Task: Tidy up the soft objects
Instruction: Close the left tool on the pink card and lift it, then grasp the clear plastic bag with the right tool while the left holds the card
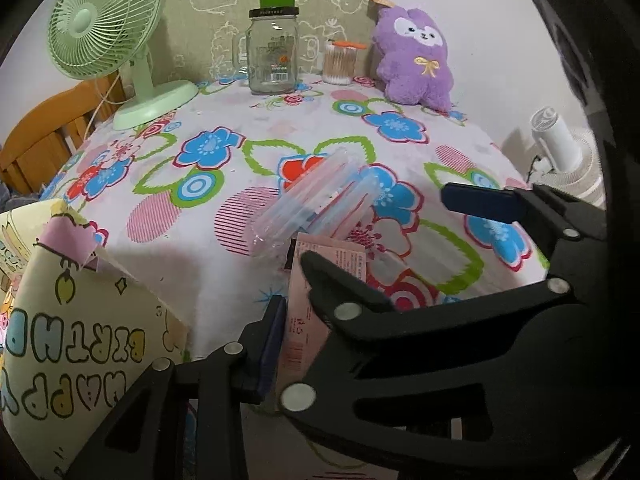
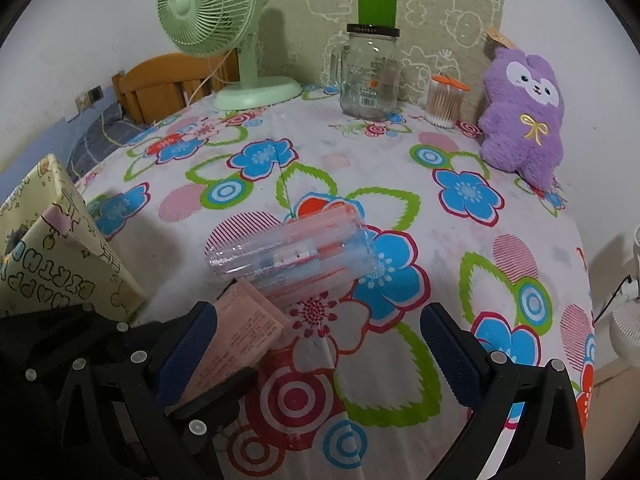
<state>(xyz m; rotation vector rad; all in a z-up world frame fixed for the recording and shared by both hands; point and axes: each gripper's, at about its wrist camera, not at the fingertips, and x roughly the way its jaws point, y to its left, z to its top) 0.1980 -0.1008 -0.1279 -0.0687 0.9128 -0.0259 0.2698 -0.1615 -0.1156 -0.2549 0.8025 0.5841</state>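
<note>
Both pads of the left gripper [image 1: 294,312] pinch a pink packet [image 1: 316,300], seemingly joined to clear rolled plastic [image 2: 288,256] on the flowered tablecloth [image 2: 460,248], while the right gripper [image 2: 320,344] stands wide, empty.

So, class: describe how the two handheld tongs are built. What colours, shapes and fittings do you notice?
Both the left tongs and the right tongs have matte black angular frames with cut-out slots, round silver rivets at the joints, and flat dark-blue textured pads lining the fingers. No cables, markings or sleeves show.

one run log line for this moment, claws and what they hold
left claw: shut on pink packet | right claw: open, empty | clear plastic pack: lying on floral tablecloth | purple plush: at back, untouched
</note>
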